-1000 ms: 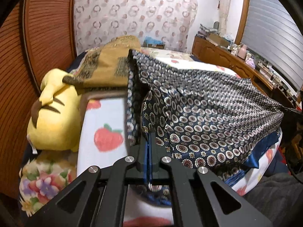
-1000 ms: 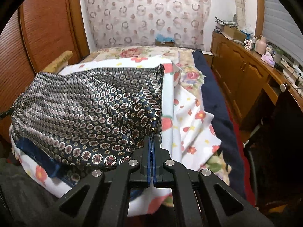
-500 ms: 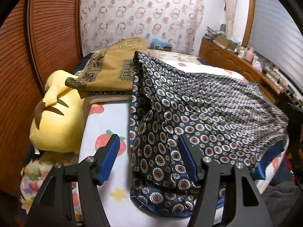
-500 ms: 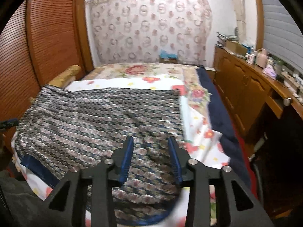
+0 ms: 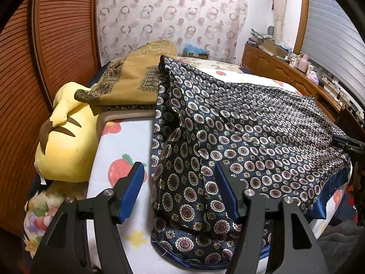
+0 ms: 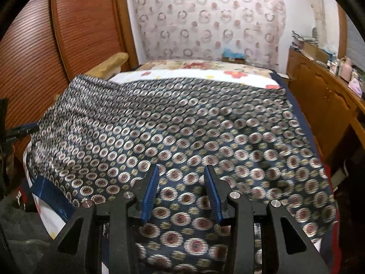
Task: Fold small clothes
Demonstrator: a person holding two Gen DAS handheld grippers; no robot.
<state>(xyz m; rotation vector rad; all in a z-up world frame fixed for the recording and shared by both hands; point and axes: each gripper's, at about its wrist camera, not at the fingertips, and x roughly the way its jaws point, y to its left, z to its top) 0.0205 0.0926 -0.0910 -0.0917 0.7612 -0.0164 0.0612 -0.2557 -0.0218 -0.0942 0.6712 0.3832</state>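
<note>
Navy satin garment (image 5: 251,123), printed all over with small round medallions in white, maroon and gold, lies spread across the near end of the bed (image 5: 118,141), its glossy cloth rippled into shallow folds. A plain blue satin band edges its hem, which hangs over the mattress edge. On its left side the fabric is doubled back on itself in a loose vertical fold, with a rumpled corner bunched near the front.

The left gripper (image 5: 180,191) hovers over that bunched corner with its jaws well apart, the ribbed blue pads (image 5: 131,191) gripping nothing; one pad stands over bare sheet, the other over the cloth. The right gripper (image 6: 181,189) hangs over the garment (image 6: 182,123) on the other side, its jaws moderately open and empty, with patterned cloth showing through the gap. Whether its pads brush the fabric I cannot tell; that view is blurred.

The sheet beneath is white cotton with fruit and flower prints. To the left lie a soft yellow plush toy (image 5: 63,141) and an ochre woven cushion (image 5: 136,80) with dark ornamental borders. Ribbed wooden wardrobe doors (image 5: 57,52) stand beyond.
</note>
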